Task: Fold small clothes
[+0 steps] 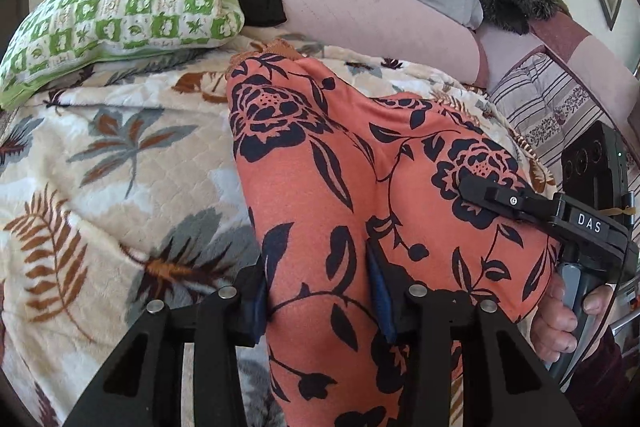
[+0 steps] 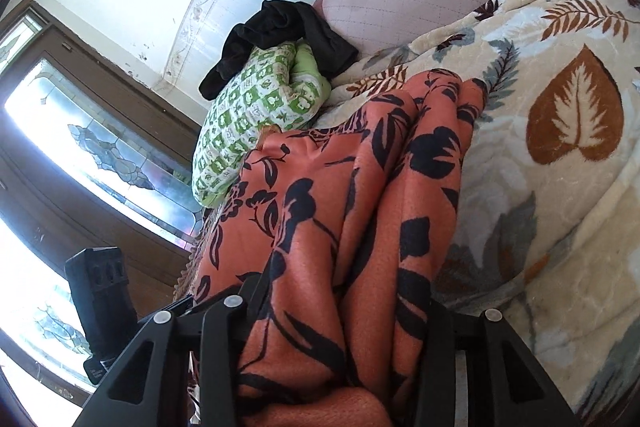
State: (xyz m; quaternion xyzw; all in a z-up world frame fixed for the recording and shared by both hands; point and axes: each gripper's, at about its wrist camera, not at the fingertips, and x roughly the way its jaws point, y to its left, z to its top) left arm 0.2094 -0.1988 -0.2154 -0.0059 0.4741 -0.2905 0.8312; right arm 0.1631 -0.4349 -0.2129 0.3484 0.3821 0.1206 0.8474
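Orange garment gripped at its near end by both grippers, fold not yet made.

The left gripper (image 1: 320,291) was clamped on the near edge of the orange floral garment (image 1: 320,167), and the right gripper (image 2: 340,339) was closed on a bunched handful of the same cloth. The garment was stretched from the grippers across the leaf-print blanket (image 1: 120,147) toward the green checked pillow (image 1: 120,11), its far end resting just short of that pillow. No crease was seen (folding was judged barely begun). The right gripper's pads were buried in cloth, and the garment's near edge was cut off.
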